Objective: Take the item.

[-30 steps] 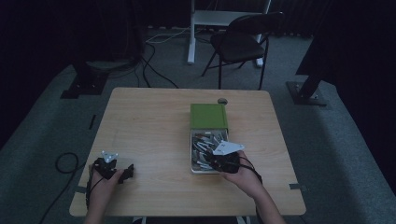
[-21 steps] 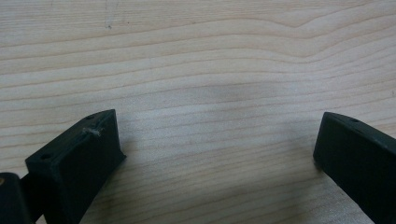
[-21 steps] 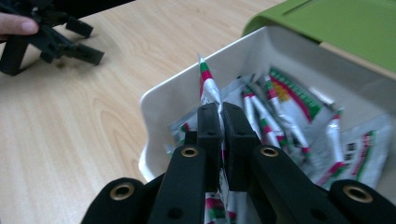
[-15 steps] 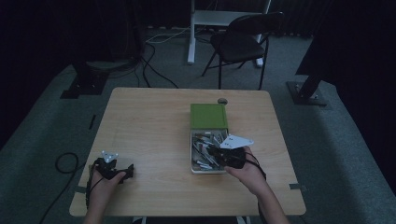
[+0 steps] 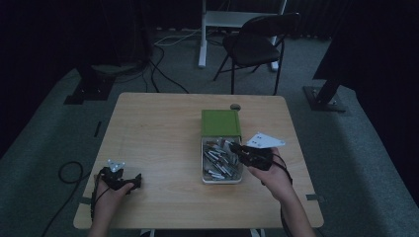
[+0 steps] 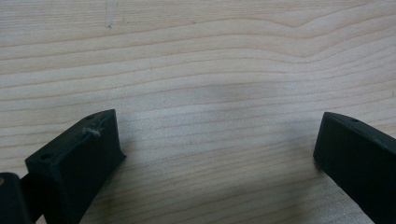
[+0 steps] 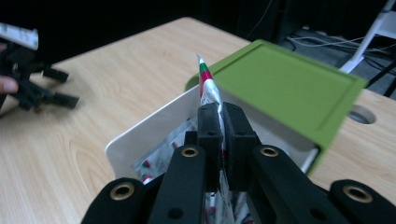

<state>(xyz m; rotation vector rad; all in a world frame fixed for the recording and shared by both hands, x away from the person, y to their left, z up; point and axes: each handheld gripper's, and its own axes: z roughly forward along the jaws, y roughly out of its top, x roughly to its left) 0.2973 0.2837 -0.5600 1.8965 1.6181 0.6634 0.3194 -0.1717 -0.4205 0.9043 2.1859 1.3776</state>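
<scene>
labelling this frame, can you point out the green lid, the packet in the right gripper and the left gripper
green lid (image 7: 285, 88), right gripper view, flat top face
packet (image 7: 207, 86), right gripper view, striped end above the jaws
left gripper (image 5: 129, 180), high view, between its fingertips

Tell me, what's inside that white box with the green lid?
The white box holds many small silvery packets with red-green markings; the right gripper pinches one. The green lid covers the far part.
</scene>
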